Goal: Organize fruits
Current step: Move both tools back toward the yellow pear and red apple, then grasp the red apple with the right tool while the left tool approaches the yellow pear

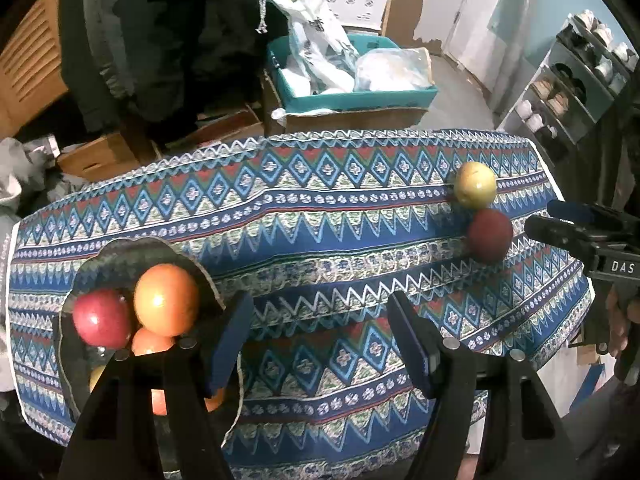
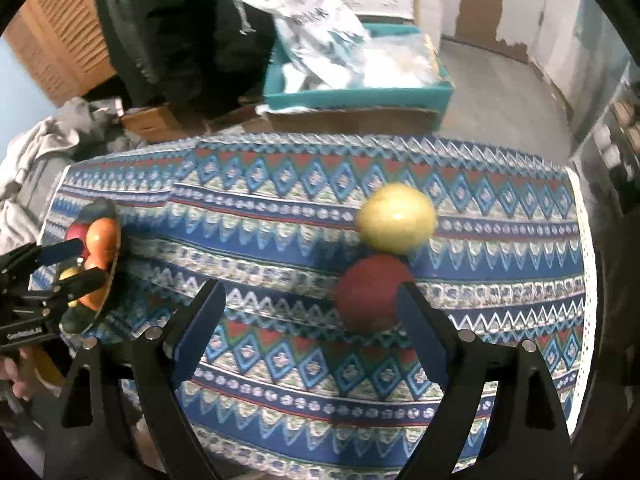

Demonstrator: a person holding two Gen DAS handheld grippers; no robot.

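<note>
Nearest the right wrist lens: right gripper (image 2: 310,304), jaws spread wide, nothing between them. Dark red apple (image 2: 370,292) just ahead and off toward the right finger — that finger's tip overlapping the apple's right edge in the picture, contact impossible to confirm through the blur. Yellow apple (image 2: 396,218) directly beyond the red one, touching or nearly so. Round fruit, so no long axis to line up with; only the sideways offset matters. Needs, by this reading, a small shift to the right to bring the red apple into the middle of the gap before closing.

Left gripper (image 1: 320,322) likewise spread wide and empty, hanging over bare tablecloth (image 1: 320,208) just right of the dark bowl (image 1: 120,252). Bowl already holding a red apple (image 1: 100,318), an orange (image 1: 166,300) and more fruit half hidden behind the left finger. Both loose apples well apart from the bowl, far across the cloth to its right — so right gripper plainly the nearer one, seen in the left wrist view just beside the dark red apple.

Open cloth between bowl and apples, nothing standing in the carry path. Table's right edge not far beyond the apples — risk, judged from the layout, of a nudged apple rolling off, or of the yellow one being knocked when the red is taken.
</note>
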